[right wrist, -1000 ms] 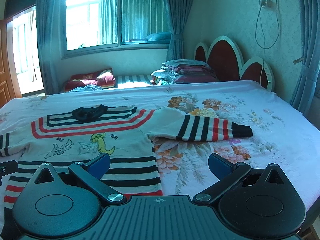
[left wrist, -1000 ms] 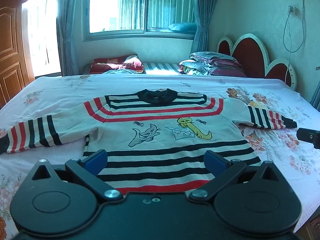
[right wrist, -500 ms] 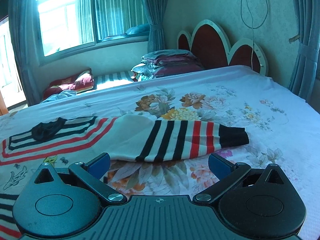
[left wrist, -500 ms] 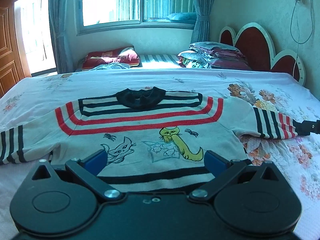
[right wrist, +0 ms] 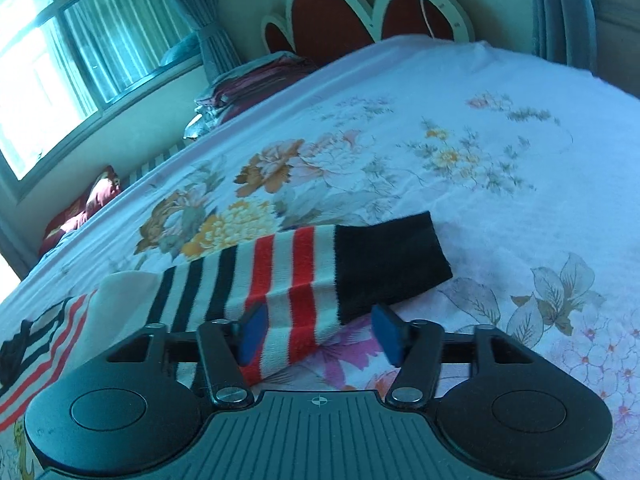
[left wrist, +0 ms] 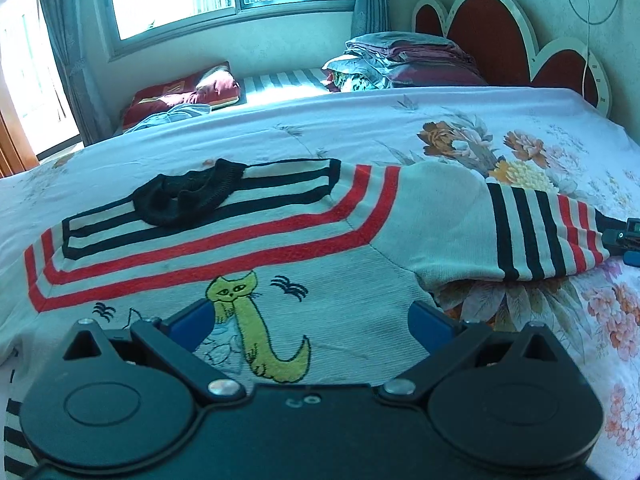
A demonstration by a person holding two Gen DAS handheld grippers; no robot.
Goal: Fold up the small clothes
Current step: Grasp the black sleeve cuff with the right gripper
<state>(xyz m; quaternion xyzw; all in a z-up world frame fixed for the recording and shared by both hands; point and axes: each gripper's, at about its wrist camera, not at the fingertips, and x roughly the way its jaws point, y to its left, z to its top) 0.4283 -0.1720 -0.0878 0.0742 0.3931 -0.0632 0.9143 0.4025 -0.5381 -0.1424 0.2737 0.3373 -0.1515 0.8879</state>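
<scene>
A small white sweater [left wrist: 256, 248] with red and black stripes, a black collar and cat drawings lies flat on the bed. My left gripper [left wrist: 316, 324] is open, low over the chest near the yellow cat [left wrist: 256, 320]. The right sleeve [left wrist: 520, 236] stretches to the right. In the right wrist view the sleeve's striped end [right wrist: 296, 280] and black cuff [right wrist: 388, 260] lie just ahead. My right gripper [right wrist: 320, 332] is open, its jaws straddling the sleeve's near edge by the cuff. The right gripper also shows at the cuff in the left wrist view [left wrist: 624, 240].
The bed has a floral sheet [right wrist: 460, 152]. Folded bedding [left wrist: 404, 60] is stacked by the red headboard [left wrist: 500, 28]. A red pillow [left wrist: 180, 92] lies under the window. A curtain [right wrist: 564, 12] hangs at the far right.
Both grippers have moved forward and lower. The left went from the hem to the chest. The right swung right and closed in on the sleeve cuff, its jaws narrower than before.
</scene>
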